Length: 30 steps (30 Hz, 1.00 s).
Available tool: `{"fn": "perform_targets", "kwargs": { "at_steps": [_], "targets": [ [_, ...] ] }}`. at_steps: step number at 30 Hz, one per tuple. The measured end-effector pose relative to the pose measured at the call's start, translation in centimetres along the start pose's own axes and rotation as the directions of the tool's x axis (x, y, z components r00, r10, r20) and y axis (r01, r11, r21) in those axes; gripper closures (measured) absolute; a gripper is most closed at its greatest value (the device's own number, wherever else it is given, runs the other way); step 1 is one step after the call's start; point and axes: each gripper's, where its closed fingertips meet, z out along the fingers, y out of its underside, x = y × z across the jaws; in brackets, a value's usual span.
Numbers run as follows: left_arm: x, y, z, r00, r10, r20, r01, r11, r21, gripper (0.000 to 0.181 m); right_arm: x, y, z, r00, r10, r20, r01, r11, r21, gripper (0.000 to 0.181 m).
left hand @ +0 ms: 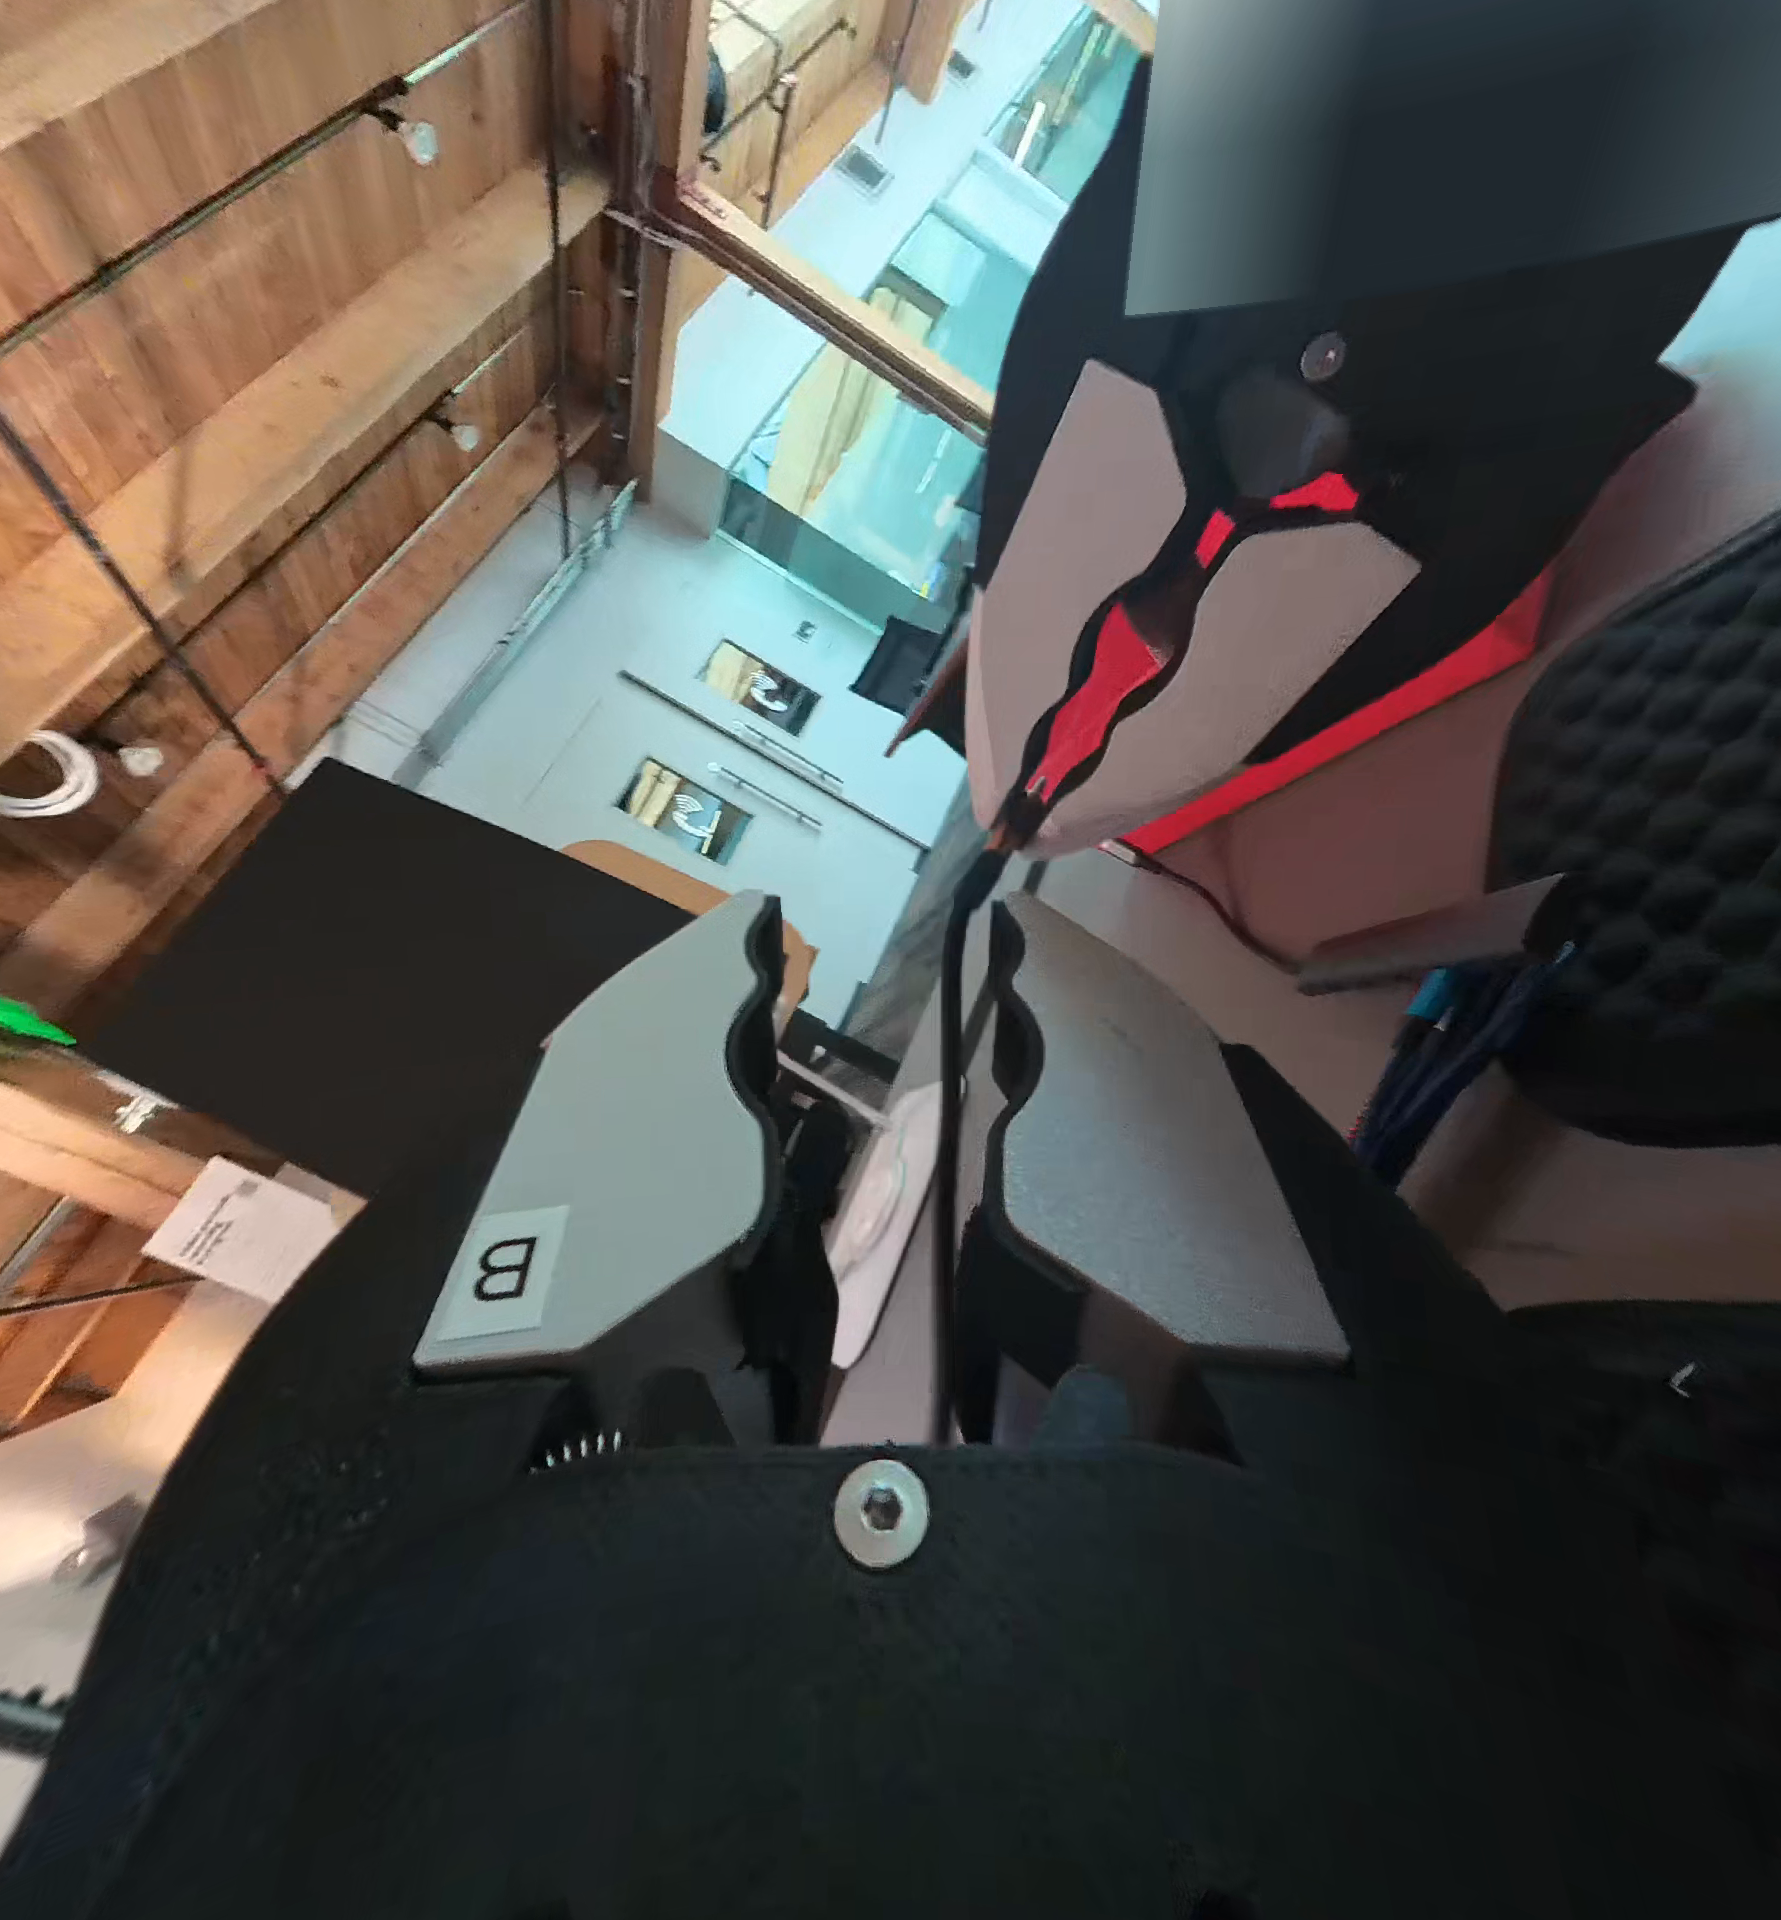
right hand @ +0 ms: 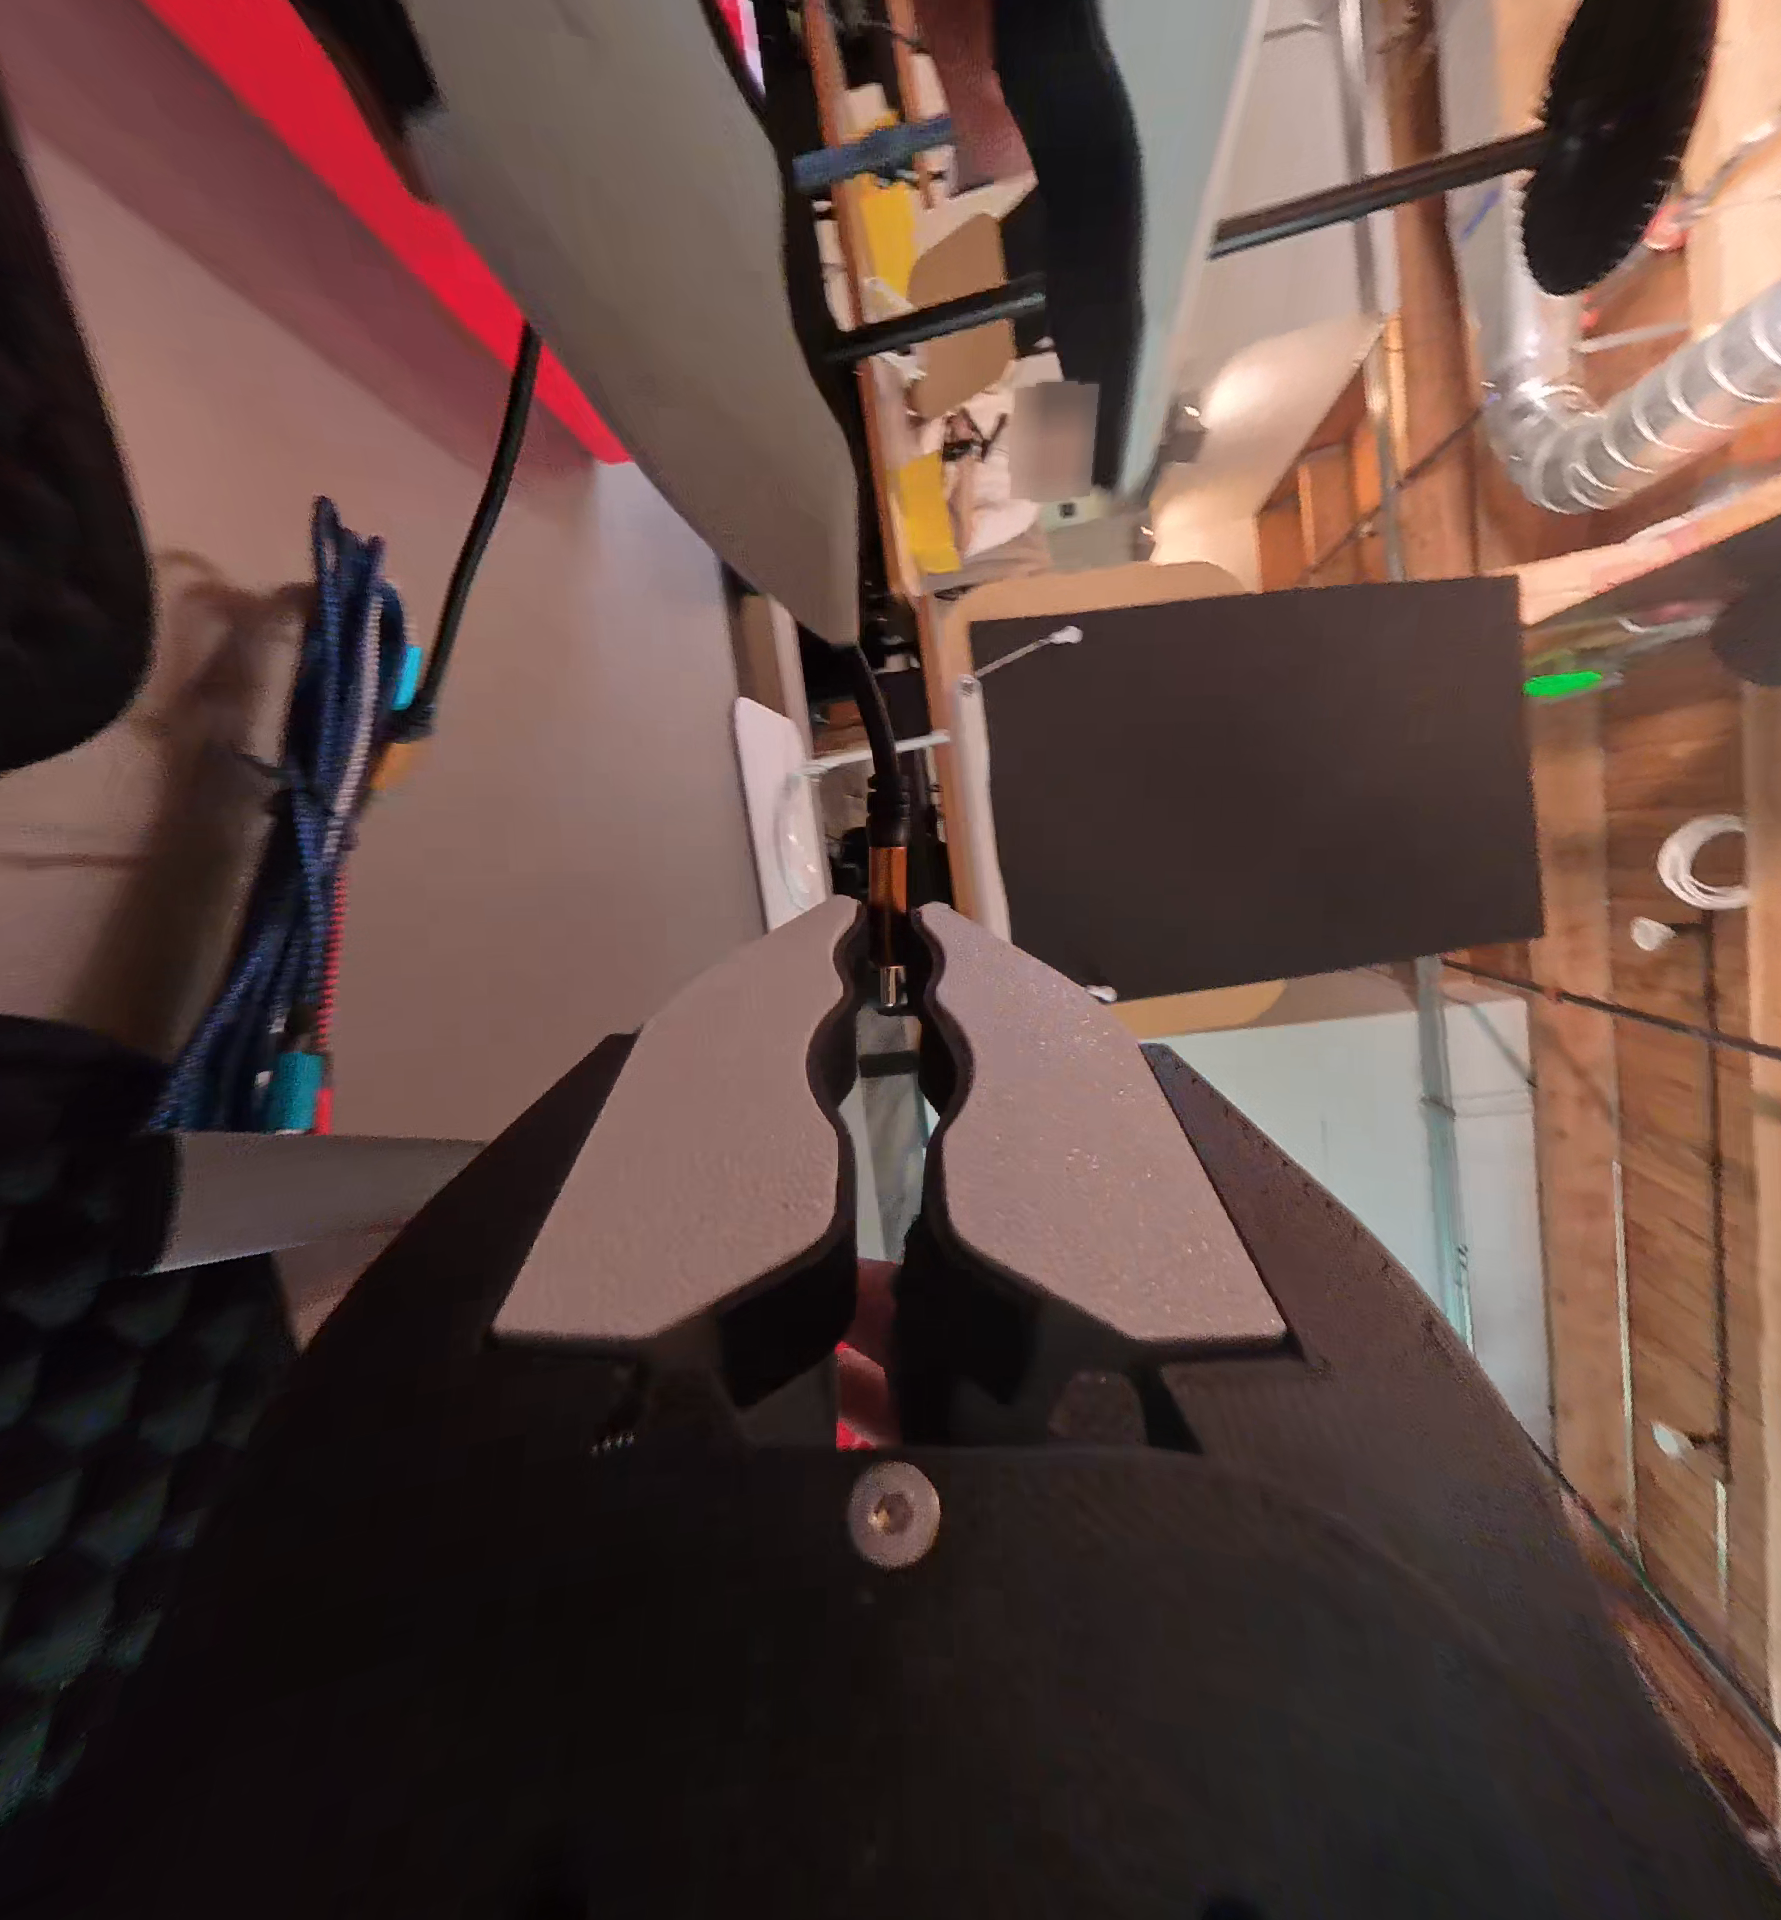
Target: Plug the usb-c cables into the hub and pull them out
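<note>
In the right wrist view my right gripper [right hand: 888, 916] is shut on a black USB-C cable's plug [right hand: 886, 883], which has a bronze shell and a bare metal tip pointing back toward the camera. The black cable [right hand: 881, 727] runs from the plug up to a grey finger [right hand: 657, 312] of the left gripper. In the left wrist view my left gripper [left hand: 886, 920] is open. The black cable [left hand: 951, 1091] hangs loosely through the gap between its jaws. The right gripper [left hand: 1011, 836] faces it from above, pinching the cable's end. A flat grey bar [right hand: 294, 1195] lies low left; I cannot tell if it is the hub.
A bundle of blue braided cables [right hand: 335, 779] lies on the pale table, also in the left wrist view [left hand: 1437, 1039]. Black foam pads [left hand: 1696, 779] sit beside them. A black panel [right hand: 1250, 790] and a white flat pad [right hand: 772, 810] stand beyond the table edge. The grippers' ends are close to 6 cm from one another.
</note>
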Motion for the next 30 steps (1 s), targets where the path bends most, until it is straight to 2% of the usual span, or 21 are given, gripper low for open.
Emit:
{"fn": "perform_targets", "kwargs": {
  "at_steps": [5, 7, 11, 15, 17, 18, 20, 22, 24, 30],
  "targets": [
    [3.4, 2.0, 0.7, 0.981, 0.037, -0.191, -0.058, 0.993, -0.107, 0.145, -1.9, -1.6, -0.1, 0.997, -0.027, 0.077, 0.023, 0.998, 0.058, 0.176],
    [3.9, 2.2, 0.9, 0.978, 0.022, -0.206, -0.044, 0.994, -0.101, 0.15, -2.4, -2.5, -0.3, 0.994, -0.013, 0.112, 0.001, 0.995, 0.105, 0.176],
    [3.9, 2.1, 0.6, 0.977, 0.005, -0.211, -0.019, 0.998, -0.063, 0.173, -2.8, -3.4, -1.0, 0.984, 0.037, 0.174, -0.071, 0.979, 0.19, 0.176],
    [3.6, 1.6, 0.2, 0.977, -0.015, -0.211, 0.013, 1.0, -0.011, 0.174, -2.3, -4.1, -1.4, 0.983, 0.078, 0.167, -0.122, 0.955, 0.272, 0.174],
    [3.2, 1.0, -0.1, 0.976, -0.066, -0.205, 0.074, 0.997, 0.03, 0.175, -1.6, -4.5, -1.9, 0.97, 0.165, 0.178, -0.218, 0.913, 0.346, 0.173],
    [3.2, 0.6, -0.3, 0.97, -0.102, -0.221, 0.116, 0.992, 0.054, 0.175, -1.4, -4.8, -2.3, 0.941, 0.242, 0.236, -0.318, 0.869, 0.38, 0.172],
    [3.0, 0.2, -0.6, 0.959, -0.159, -0.235, 0.184, 0.979, 0.087, 0.175, -1.2, -5.2, -3.2, 0.83, 0.384, 0.405, -0.539, 0.737, 0.407, 0.16],
    [2.6, -0.3, -0.9, 0.948, -0.204, -0.243, 0.239, 0.963, 0.125, 0.175, -1.0, -5.4, -3.8, 0.734, 0.446, 0.512, -0.664, 0.628, 0.406, 0.153],
    [2.4, -0.8, -1.1, 0.93, -0.255, -0.263, 0.301, 0.941, 0.154, 0.175, -1.3, -5.5, -4.0, 0.715, 0.444, 0.54, -0.686, 0.591, 0.424, 0.153],
    [2.9, -1.0, -1.5, 0.895, -0.3, -0.331, 0.364, 0.919, 0.151, 0.176, -1.3, -6.6, -4.1, 0.767, 0.374, 0.521, -0.632, 0.576, 0.518, 0.156]
  ]
}}
